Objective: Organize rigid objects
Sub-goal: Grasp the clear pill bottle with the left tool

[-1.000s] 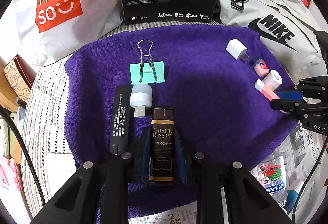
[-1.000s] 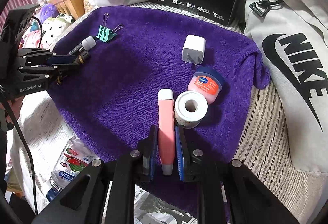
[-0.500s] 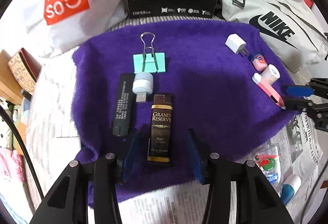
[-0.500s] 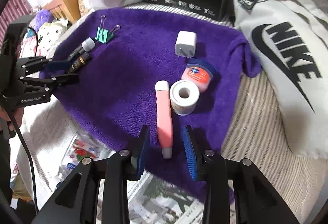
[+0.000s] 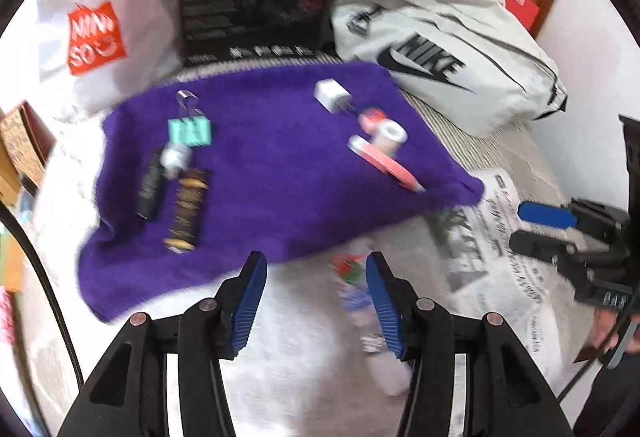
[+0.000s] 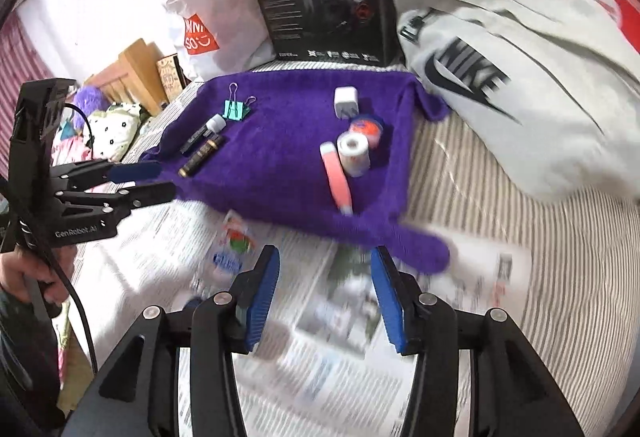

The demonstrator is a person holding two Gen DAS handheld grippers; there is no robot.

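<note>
A home bedroom: a bed with striped grey-and-white sheet [image 6: 500,237], a wooden headboard [image 6: 136,73], plush toys [image 6: 108,125], and a white Miniso shopping bag [image 5: 96,33] against the wall.

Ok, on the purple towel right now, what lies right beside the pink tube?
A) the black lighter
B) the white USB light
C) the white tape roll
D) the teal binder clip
C: in the right wrist view the white tape roll sits against the upper end of the pink tube, while the clip, lighter and USB light lie across the purple towel.
</note>
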